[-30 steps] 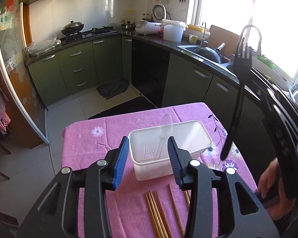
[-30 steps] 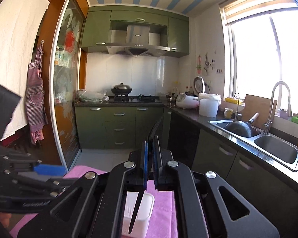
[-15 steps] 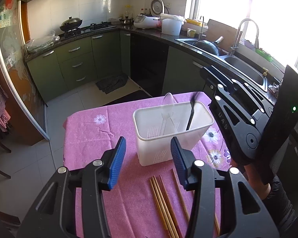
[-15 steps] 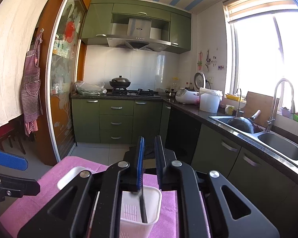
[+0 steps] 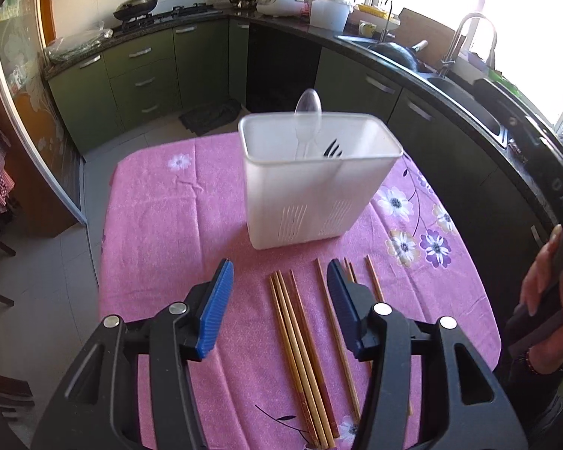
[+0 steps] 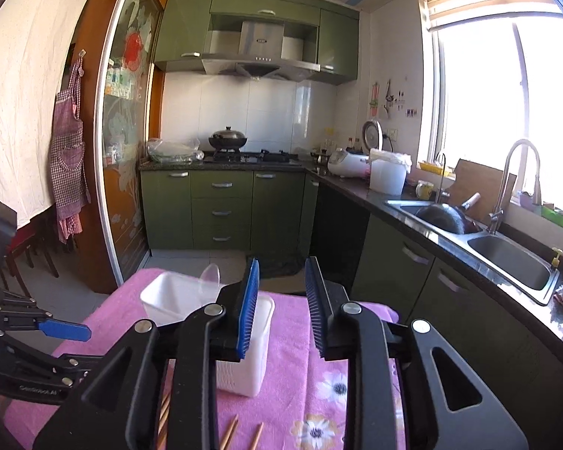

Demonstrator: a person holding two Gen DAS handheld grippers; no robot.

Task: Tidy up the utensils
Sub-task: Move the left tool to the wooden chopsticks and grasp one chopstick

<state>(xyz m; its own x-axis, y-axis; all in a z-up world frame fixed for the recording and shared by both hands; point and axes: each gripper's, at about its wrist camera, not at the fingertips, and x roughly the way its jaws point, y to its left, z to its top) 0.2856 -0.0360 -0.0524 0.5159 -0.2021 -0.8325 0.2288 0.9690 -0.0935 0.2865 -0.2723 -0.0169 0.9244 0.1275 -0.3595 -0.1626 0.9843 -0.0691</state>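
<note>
Both tongs gape empty: the left tongs (image 5: 279, 300) hover over the chopsticks (image 5: 300, 345) lying loose on the pink surface (image 5: 161, 225), the right tongs (image 6: 281, 307) sit high beside the white holder (image 5: 315, 180) (clear spoon (image 5: 307, 120) and black fork (image 5: 332, 149) inside). Risk from here: pinching one stick could scatter its neighbours, or a low swing tips the tall holder.
</note>
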